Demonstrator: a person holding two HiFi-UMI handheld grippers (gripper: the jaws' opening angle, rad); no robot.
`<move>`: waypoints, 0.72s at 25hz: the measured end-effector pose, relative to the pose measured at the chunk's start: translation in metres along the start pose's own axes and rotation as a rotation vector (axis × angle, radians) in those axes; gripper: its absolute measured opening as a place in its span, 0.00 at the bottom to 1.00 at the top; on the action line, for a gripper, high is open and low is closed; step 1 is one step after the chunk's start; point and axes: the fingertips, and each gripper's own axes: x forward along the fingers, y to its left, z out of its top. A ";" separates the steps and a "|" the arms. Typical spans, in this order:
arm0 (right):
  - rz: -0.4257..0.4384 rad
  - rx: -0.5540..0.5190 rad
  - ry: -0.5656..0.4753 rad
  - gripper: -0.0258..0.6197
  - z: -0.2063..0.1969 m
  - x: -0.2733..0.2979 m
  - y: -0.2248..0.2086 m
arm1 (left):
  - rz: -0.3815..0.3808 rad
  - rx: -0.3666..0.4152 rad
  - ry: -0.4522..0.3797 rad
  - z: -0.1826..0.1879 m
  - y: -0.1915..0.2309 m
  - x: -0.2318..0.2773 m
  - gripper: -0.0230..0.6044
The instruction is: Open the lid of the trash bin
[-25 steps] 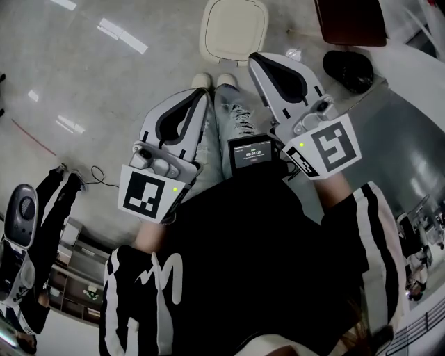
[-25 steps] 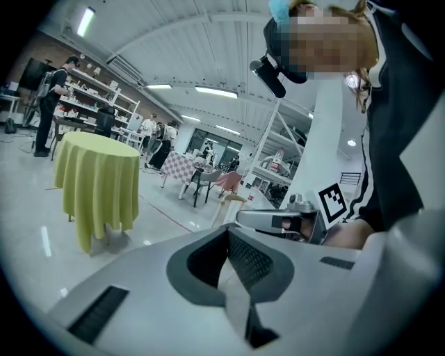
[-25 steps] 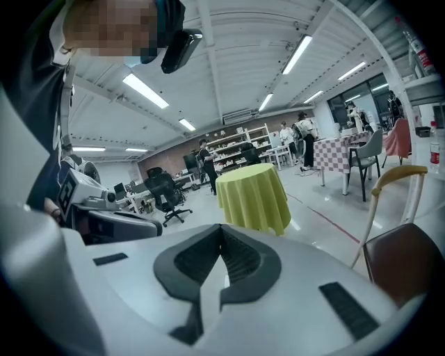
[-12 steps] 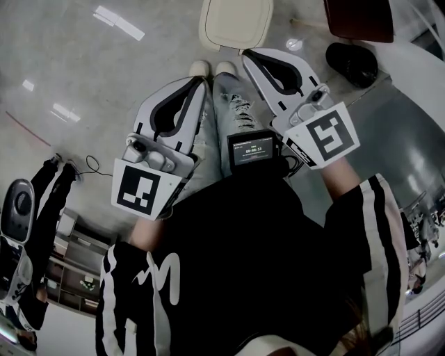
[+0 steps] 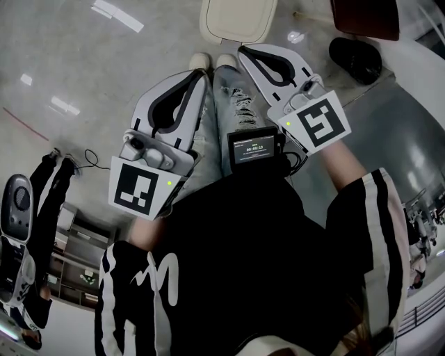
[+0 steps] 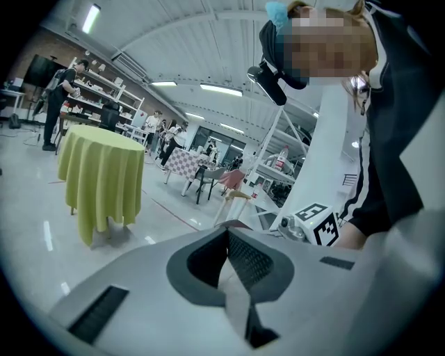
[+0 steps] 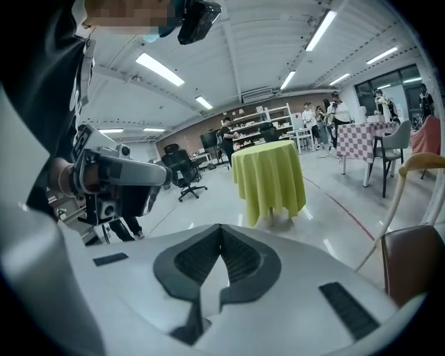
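the right gripper [image 5: 241, 50] has crept forward toward the bin [image 5: 235, 31] since a second ago; the left gripper [image 5: 202, 78] has barely shifted. both pairs of jaws are pressed together at the tips, with nothing between them. the bin stands on the floor just past the shoes [image 5: 200, 64], its cream lid [image 5: 238, 15] down. the right gripper's tip lies just beside the lid's near edge; contact can't be told.

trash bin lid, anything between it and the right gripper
Nothing visible does. In the head view the right gripper, shut and empty, points at the near edge of the trash bin lid, and nothing shows in the gap. The person's shoes sit just left of that path.
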 end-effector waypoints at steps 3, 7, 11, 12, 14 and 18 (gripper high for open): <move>-0.008 -0.018 0.025 0.05 -0.012 0.004 -0.004 | -0.002 -0.001 0.007 -0.002 0.000 0.001 0.05; -0.013 -0.038 0.045 0.05 -0.028 0.013 -0.010 | -0.003 -0.007 0.012 -0.002 0.002 0.003 0.05; -0.020 -0.035 0.072 0.04 -0.044 0.022 -0.014 | -0.005 -0.009 0.013 -0.004 0.003 0.006 0.05; -0.020 -0.036 0.079 0.04 -0.048 0.025 -0.015 | -0.006 -0.010 0.014 -0.005 0.003 0.006 0.05; -0.018 -0.037 0.100 0.05 -0.059 0.031 -0.016 | -0.006 -0.012 0.020 -0.008 0.003 0.006 0.05; -0.002 -0.029 0.132 0.04 -0.079 0.042 -0.013 | -0.002 -0.018 0.036 -0.015 0.004 0.006 0.05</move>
